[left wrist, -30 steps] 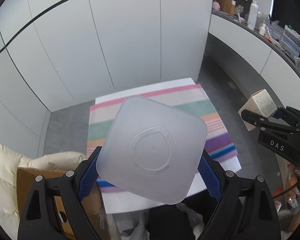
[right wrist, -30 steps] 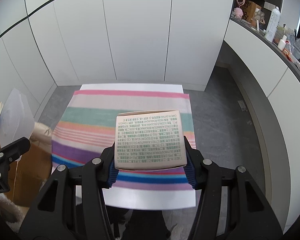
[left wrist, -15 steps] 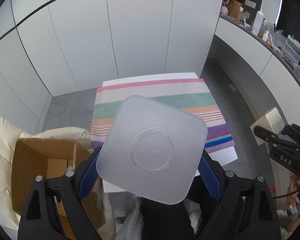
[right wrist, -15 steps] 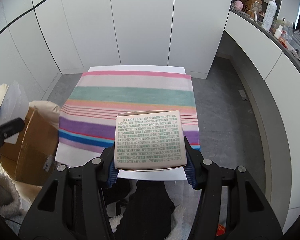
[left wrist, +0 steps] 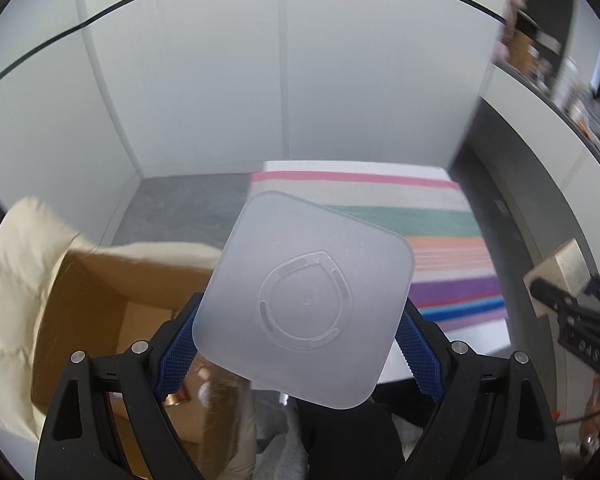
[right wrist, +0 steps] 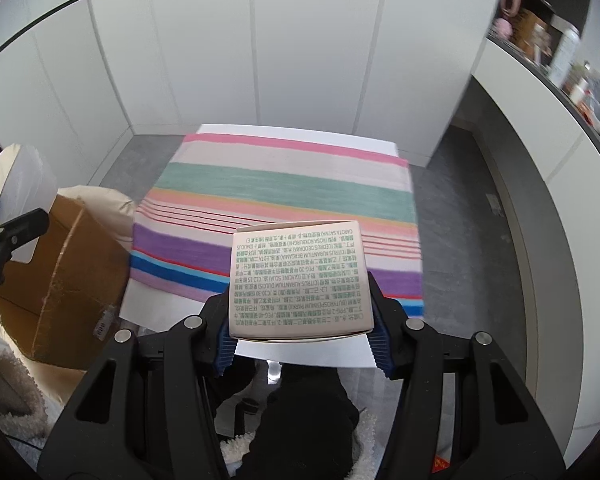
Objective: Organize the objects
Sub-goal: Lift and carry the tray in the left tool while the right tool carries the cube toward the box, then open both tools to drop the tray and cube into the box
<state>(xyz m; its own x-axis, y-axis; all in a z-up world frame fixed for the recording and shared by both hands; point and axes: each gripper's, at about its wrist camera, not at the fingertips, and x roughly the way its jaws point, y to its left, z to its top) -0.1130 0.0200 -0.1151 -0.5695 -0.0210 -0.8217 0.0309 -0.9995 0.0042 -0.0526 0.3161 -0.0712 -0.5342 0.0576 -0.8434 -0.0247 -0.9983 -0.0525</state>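
So the striped cloth (right wrist: 284, 208) lies on the counter (right wrist: 260, 354), which backs onto the cabinet doors (right wrist: 260, 40), and a cardboard box (right wrist: 60, 280) sits just off its left side with a padded jacket (left wrist: 16, 280) around it. The left hand-held gripper (left wrist: 300, 344) has the plastic container (left wrist: 304, 300) between its pads up over the box, the right hand-held gripper (right wrist: 300, 344) has the printed carton (right wrist: 298, 280) above the counter's near edge. A cluttered shelf (right wrist: 560, 52) runs along the far right.

**Both grippers swing left, toward the cardboard box**

The left gripper (left wrist: 300, 344), carrying the frosted container (left wrist: 304, 300), has shifted from above the striped cloth (left wrist: 440, 248) to over the open cardboard box (left wrist: 100, 300). The right gripper (right wrist: 300, 344), with the printed carton (right wrist: 298, 280), has drifted left too, bringing the box into its view.
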